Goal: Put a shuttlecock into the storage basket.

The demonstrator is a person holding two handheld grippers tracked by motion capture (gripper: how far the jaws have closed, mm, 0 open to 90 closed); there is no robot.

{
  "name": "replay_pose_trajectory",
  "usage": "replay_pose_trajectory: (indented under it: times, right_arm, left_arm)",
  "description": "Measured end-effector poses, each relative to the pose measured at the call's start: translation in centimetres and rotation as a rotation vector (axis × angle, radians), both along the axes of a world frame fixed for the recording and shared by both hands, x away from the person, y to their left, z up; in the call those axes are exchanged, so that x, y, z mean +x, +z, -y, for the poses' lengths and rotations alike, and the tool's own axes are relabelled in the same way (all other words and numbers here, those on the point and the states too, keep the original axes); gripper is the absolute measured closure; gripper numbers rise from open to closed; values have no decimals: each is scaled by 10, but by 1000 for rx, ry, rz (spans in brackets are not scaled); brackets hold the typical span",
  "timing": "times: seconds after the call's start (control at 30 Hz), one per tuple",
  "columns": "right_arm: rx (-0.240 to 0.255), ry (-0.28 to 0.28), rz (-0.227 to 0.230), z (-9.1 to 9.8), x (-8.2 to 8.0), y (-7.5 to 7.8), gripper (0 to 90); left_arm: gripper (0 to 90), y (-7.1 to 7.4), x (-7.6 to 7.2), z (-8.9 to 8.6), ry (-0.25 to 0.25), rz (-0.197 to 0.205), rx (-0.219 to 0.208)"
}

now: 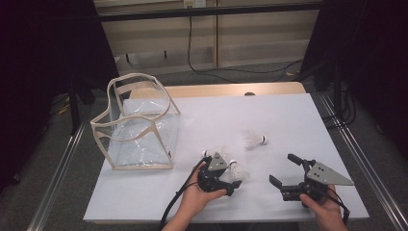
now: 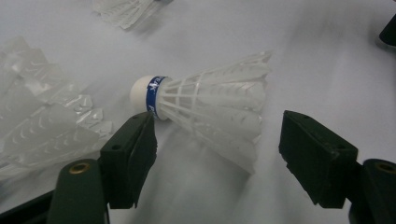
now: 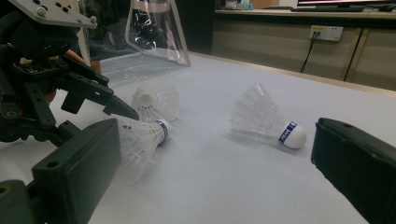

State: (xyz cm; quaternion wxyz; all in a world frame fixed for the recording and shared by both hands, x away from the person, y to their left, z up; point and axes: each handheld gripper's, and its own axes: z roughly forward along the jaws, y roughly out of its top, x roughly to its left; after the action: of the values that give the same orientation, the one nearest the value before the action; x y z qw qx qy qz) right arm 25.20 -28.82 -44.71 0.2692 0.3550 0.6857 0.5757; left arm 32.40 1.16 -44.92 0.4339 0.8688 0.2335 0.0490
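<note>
my left gripper [image 2: 217,149] jaws apart, straddling near shuttlecock [image 2: 210,105]. featherlight, skirt crushable; i'd pinch cork head. right gripper [image 1: 285,169] apart, idle.

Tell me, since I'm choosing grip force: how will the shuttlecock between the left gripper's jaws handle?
The shuttlecock looks very light, with a thin lattice skirt that probably flexes or crushes under pressure. Lying on its side, it would likely roll in an arc when nudged.

On the table [image 1: 288,115], the clear bag [image 1: 139,125] stands at nine o'clock from centre. One shuttlecock [image 1: 254,140] lies near the centre; two more lie at its seven o'clock, the nearer shuttlecock [image 1: 237,172] between the left gripper's [image 1: 230,182] jaws, the other shuttlecock [image 1: 211,153] just behind. The right gripper [image 1: 284,169] sits at five o'clock.
</note>
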Motion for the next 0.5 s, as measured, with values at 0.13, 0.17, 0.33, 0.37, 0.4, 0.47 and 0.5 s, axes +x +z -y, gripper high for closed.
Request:
replay_pose_trajectory:
  times: [0.13,0.17,0.33,0.37,0.4,0.47,0.5]
  right_arm:
    - [2,1,1,0,0,0,11]
    - [0,0,0,0,0,0,11]
    - [2,-1,-1,0,0,0,11]
    - [2,-1,-1,0,0,0,11]
    - [2,-1,-1,0,0,0,11]
    - [3,-1,-1,0,0,0,11]
    - [2,-1,-1,0,0,0,11]
  left_arm:
    - [325,0,0,0,-5,13,-8]
    - [338,0,0,0,-8,9,-13]
    - [369,-2,0,0,-8,4,9]
    - [374,-2,0,0,-8,4,9]
    - [380,-3,0,1,-14,9,19]
    - [386,-3,0,1,-16,8,24]
    - [386,-3,0,1,-20,3,22]
